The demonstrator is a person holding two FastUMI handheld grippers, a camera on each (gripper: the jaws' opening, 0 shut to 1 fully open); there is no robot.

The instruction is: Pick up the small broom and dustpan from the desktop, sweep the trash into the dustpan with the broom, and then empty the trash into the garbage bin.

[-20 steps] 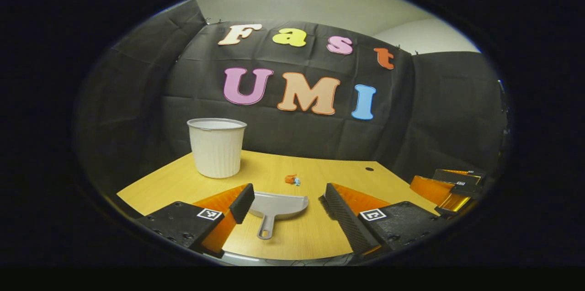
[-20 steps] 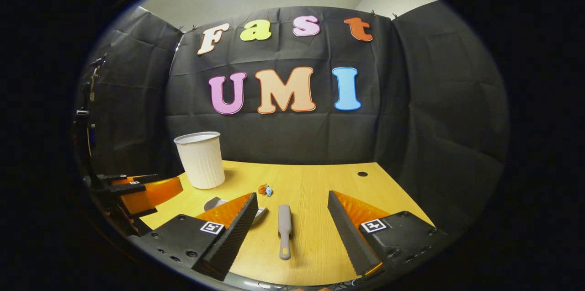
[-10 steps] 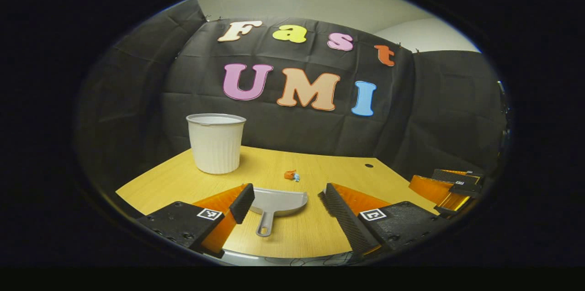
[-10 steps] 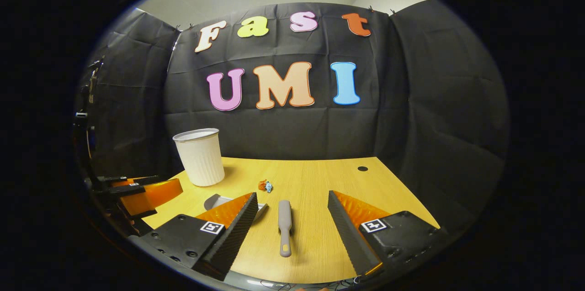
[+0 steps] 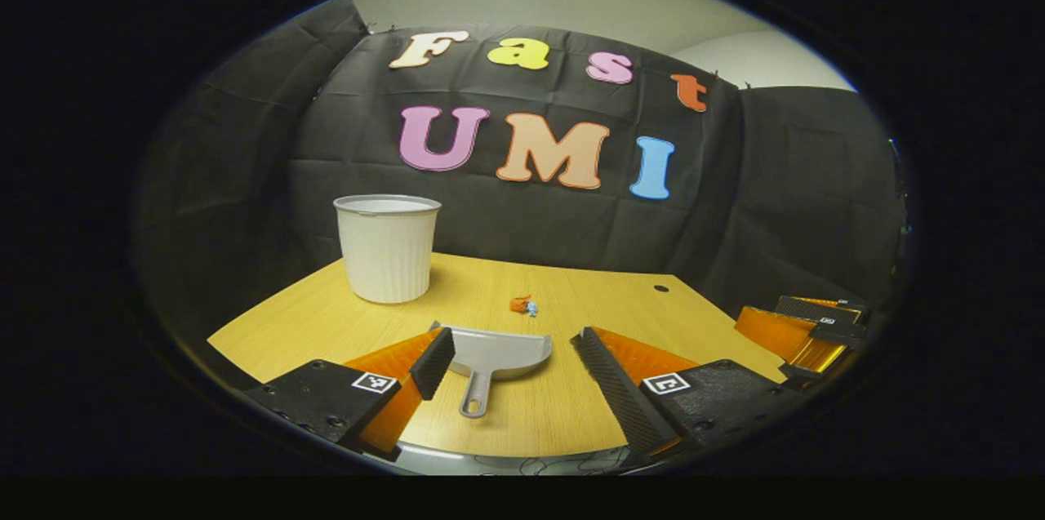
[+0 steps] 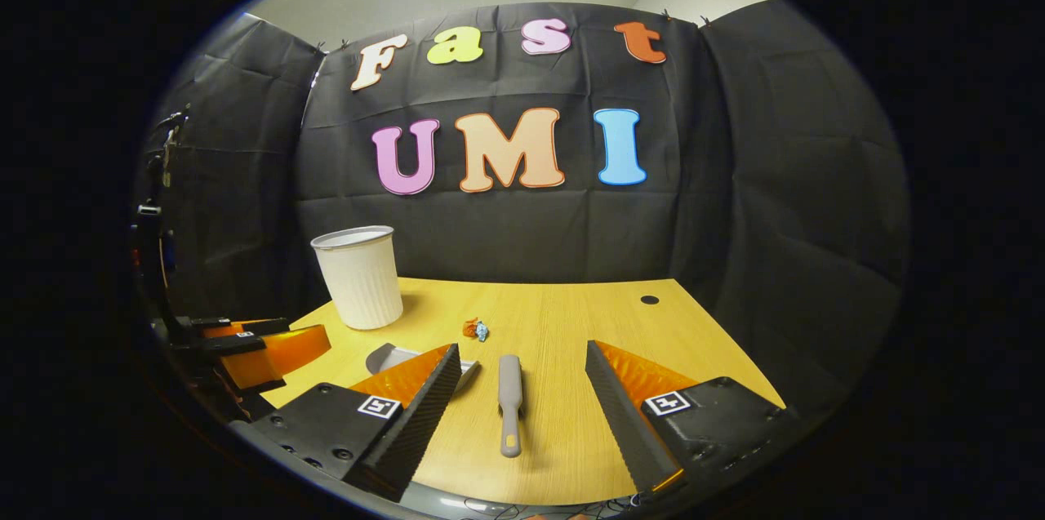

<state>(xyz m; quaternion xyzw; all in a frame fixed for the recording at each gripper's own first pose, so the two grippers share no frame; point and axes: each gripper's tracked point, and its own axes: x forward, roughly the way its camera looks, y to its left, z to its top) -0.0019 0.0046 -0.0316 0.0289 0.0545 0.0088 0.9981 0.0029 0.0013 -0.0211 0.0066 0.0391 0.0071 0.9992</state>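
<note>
A grey dustpan (image 5: 498,350) lies flat on the wooden desk (image 5: 343,324), handle toward me, just ahead of my open left gripper (image 5: 510,348). In the right gripper view a small grey broom (image 6: 509,397) lies lengthwise between the spread fingers of my open right gripper (image 6: 520,377), and part of the dustpan (image 6: 384,357) peeks out behind the left finger. Small orange and blue trash (image 5: 522,306) sits mid-desk beyond the dustpan; the trash (image 6: 475,329) also lies beyond the broom. A white ribbed garbage bin (image 5: 386,249) stands at the back left; the bin (image 6: 359,277) is upright.
The other gripper (image 5: 804,326) hovers at the desk's right edge in the left gripper view; in the right gripper view the left gripper (image 6: 245,344) is off the left edge. A dark cable hole (image 6: 649,300) marks the desk's far right. Black cloth walls enclose the desk.
Both views have tilted slightly so the desk, bin and trash sit a little higher in frame. Both grippers stay open; broom and dustpan have not moved.
</note>
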